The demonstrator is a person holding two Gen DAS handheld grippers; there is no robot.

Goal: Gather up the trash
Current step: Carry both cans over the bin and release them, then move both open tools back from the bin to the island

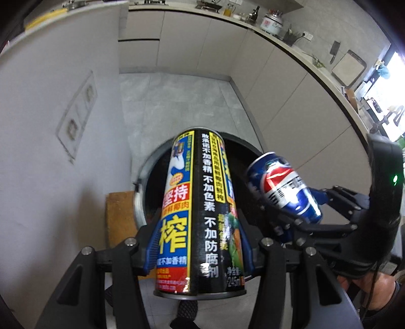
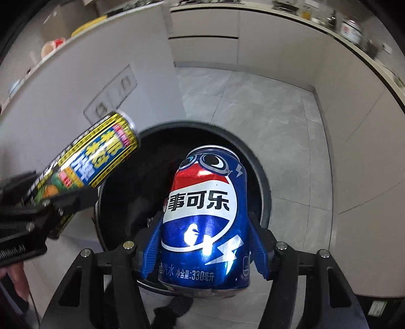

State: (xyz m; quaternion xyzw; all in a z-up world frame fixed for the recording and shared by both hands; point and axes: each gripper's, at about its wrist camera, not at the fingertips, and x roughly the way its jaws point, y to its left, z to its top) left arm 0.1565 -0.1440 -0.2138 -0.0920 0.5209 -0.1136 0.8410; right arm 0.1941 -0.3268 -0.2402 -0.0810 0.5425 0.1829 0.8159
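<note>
A tall black-and-yellow juice can [image 1: 200, 215] stands between the blue pads of my left gripper [image 1: 200, 243], which is shut on it. A blue Pepsi can [image 2: 205, 215] sits in my right gripper [image 2: 205, 243], whose pads press on both of its sides. Both cans hang over the dark mouth of a round bin with a grey rim [image 2: 263, 182], which stands on the floor below. The left wrist view shows the Pepsi can [image 1: 283, 187] tilted at the right, above the bin rim [image 1: 149, 162]. The right wrist view has the juice can [image 2: 101, 157] slanting in from the left.
Grey floor tiles [image 1: 177, 101] run between pale cabinet fronts [image 1: 291, 101] and a white wall with a socket panel [image 1: 78, 114]. A brown board [image 1: 119, 217] lies left of the bin. The counter above holds a rice cooker [image 1: 272, 22] and a cutting board [image 1: 349, 68].
</note>
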